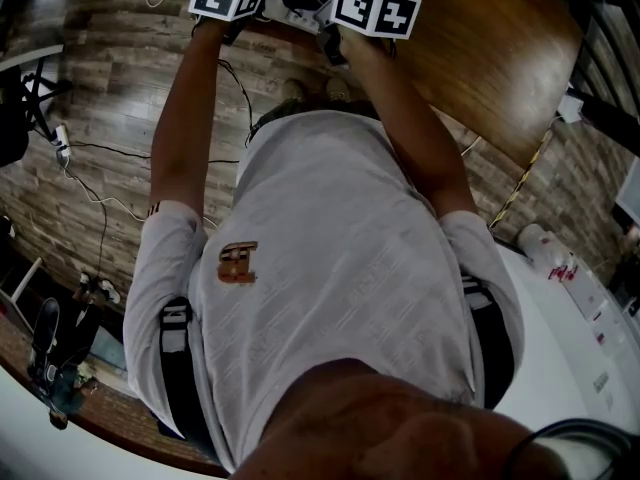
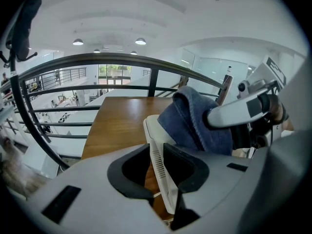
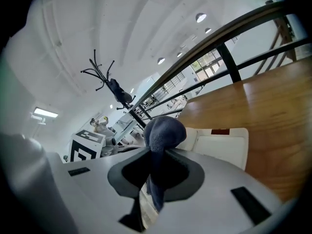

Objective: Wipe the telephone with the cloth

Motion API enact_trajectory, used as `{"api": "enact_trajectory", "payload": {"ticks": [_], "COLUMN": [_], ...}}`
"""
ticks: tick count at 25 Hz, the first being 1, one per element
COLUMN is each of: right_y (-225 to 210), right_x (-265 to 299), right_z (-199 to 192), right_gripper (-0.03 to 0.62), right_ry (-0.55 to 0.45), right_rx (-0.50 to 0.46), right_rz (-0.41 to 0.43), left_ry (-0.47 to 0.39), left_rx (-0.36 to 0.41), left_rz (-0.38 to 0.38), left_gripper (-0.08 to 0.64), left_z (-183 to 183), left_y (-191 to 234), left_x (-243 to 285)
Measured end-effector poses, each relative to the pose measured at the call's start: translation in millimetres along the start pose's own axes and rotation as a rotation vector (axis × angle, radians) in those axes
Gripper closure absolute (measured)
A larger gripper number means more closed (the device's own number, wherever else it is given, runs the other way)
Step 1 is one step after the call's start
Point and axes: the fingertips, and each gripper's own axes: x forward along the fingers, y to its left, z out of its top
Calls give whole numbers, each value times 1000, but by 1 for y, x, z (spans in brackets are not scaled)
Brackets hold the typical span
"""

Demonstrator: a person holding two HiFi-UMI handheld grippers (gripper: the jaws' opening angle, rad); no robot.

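In the head view the two marker cubes and the person's arms hide the telephone and the cloth, so only the gripper views show them. The left gripper is clamped on the thin edge of the white telephone, which has a row of small slots. Its lower part is cut off behind the jaws. I cannot tell if it rests on the wooden surface. The right gripper is closed on the bunched blue cloth, which lies against the telephone's upper part.
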Motion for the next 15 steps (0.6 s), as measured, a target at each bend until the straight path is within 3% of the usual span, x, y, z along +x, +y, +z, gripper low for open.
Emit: {"api": "enact_trajectory", "payload": {"ticks": [8, 15], "right_y": [-32, -63], "right_x": [16, -6], "right_z": [-24, -34], "right_gripper": [520, 520], "right_ry": [52, 71], "right_rx": [4, -28], "right_rz": [-115, -201], "left_ry": [-4, -9], "left_rx": [-1, -2], "left_rz": [-8, -9], "left_gripper": [466, 466], "left_z": [-2, -3], "left_y": [3, 1], "left_x": [1, 1]}}
